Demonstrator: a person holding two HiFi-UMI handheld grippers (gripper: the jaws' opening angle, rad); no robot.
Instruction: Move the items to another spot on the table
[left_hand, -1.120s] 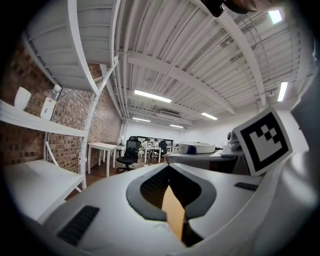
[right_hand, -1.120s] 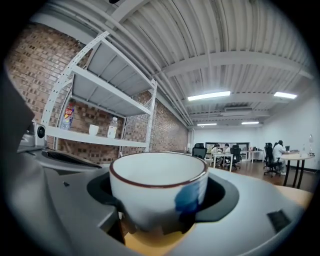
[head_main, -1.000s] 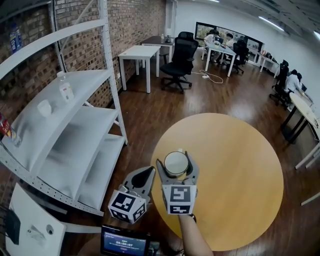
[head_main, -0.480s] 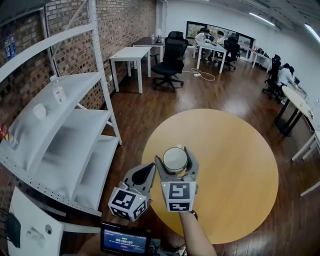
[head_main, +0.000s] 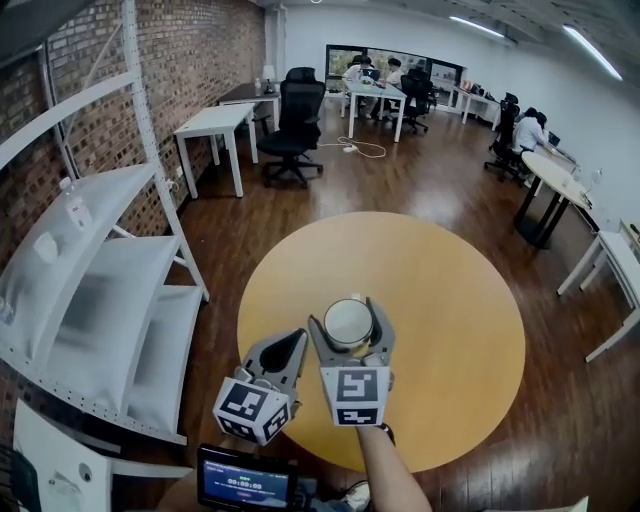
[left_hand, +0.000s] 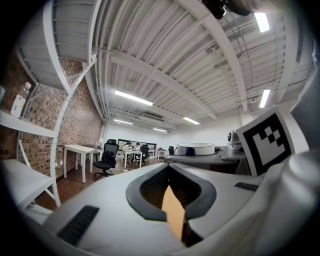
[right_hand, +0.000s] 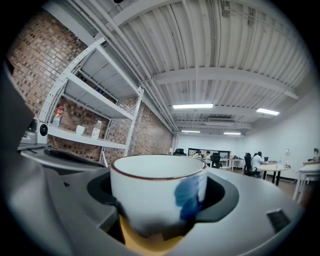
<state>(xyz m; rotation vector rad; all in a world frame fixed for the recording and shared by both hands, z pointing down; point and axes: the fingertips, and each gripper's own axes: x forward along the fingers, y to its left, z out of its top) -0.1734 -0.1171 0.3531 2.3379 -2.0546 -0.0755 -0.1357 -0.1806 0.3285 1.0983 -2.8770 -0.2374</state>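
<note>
White cup (right_hand: 157, 192), brown rim, blue mark

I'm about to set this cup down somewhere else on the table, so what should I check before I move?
1. Right gripper jaws closed on the cup: ok.
2. Cup upright, rim level: ok.
3. Cup over the table, inside its edge: ok.
4. Bare tabletop available for a new spot: ok.
5. Left gripper shut, empty, off to the cup's left: ok.
6. Cup lifted clear of the tabletop: cannot tell.
</note>
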